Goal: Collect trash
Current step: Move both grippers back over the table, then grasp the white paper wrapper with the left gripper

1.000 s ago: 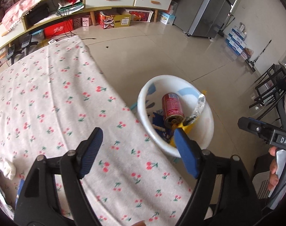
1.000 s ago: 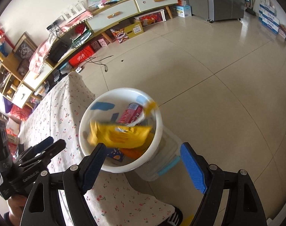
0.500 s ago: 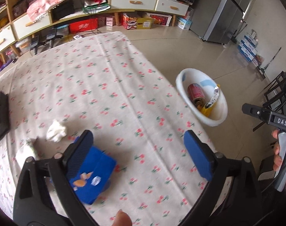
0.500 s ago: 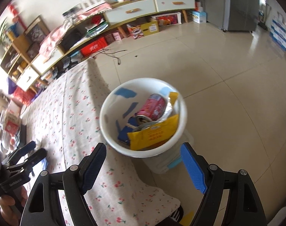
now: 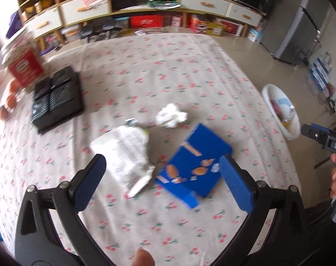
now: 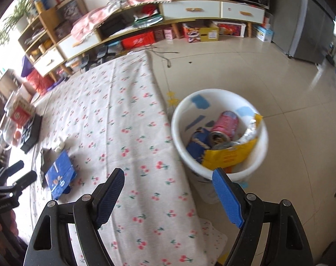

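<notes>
My left gripper [image 5: 163, 179] is open and empty above the cherry-print table [image 5: 168, 88]. Just ahead of it lie a blue snack box [image 5: 194, 166], a crumpled white wrapper [image 5: 128, 153] and a white tissue ball [image 5: 171, 117]. My right gripper [image 6: 168, 197] is open and empty over the table's right edge, beside the white trash bin [image 6: 259, 161] on the floor. The bin holds a red can [image 6: 225, 124], a yellow bag [image 6: 230, 155] and a blue wrapper. The blue box also shows in the right wrist view [image 6: 60, 175].
A black box [image 5: 57, 97], a red tin [image 5: 26, 66] and oranges [image 5: 10, 100] sit at the table's far left. Shelves and drawers [image 6: 190, 11] line the back wall. A fridge [image 6: 311, 33] stands at the right. The bin also shows in the left wrist view [image 5: 294, 130].
My left gripper has swung left from the bin to over the table's trash. My right gripper has drawn back from above the bin, and the yellow bag now lies in it.
</notes>
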Motion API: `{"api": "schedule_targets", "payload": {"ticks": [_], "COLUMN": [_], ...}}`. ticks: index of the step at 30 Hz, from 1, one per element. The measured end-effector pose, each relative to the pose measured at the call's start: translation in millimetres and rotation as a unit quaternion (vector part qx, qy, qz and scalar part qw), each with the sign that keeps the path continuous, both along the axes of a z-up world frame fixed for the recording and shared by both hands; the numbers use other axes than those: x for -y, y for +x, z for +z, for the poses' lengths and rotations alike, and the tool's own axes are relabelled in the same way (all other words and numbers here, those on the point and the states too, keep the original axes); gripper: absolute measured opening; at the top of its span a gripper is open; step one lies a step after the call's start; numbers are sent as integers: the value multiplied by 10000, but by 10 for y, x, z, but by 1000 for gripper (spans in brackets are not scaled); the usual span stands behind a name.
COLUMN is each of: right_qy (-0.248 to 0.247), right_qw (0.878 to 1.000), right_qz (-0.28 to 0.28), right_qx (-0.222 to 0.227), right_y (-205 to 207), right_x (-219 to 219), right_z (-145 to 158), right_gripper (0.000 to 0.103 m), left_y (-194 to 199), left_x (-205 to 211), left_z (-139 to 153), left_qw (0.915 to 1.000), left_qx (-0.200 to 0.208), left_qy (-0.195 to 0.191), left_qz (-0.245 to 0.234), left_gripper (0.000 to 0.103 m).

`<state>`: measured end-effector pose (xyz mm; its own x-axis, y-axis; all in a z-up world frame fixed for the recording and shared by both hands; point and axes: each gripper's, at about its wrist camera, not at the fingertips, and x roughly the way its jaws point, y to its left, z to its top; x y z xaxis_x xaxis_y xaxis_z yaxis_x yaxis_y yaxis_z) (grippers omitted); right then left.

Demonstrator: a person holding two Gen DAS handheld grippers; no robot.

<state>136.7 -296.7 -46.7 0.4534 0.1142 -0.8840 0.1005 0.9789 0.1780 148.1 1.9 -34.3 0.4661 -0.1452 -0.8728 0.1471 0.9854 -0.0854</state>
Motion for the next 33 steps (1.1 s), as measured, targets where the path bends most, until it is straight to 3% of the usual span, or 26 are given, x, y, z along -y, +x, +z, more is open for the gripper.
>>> {"api": "schedule_targets", "payload": {"ticks": [4,13,22,24,29,33], "right_qy": [-36,-101,-144,-156,-175,-100], "right_qw": [9999,9991,9983,9981,9975,9965], "right_qz": [133,353,458,486,592,761], "right_qx": [-84,-231,-341,-355,-356,-344], "right_y": [66,180,215,216,233,244], "right_x": [-183,-453,-577,-612,-750,-941], "right_z": [-55,-131,-190,-200,-214,-215], "right_gripper": [83,83,83,83,83,83], "left_y": [36,198,346,334,266,209], "left_x": [-280,-471,-453,-472,-526,-618], "left_z": [-110,-397,-621,-624,-596,-572], "left_qw": [9989,9904,9889,9897,9930,9928], "left_qx": [-123,-534,-632,-533,-379,-340], "left_qy": [-45,-859,-748,-700,-531,-711], "left_qz": [446,941,1115,1128,980,903], "left_gripper": [101,101,101,97,73,65]}}
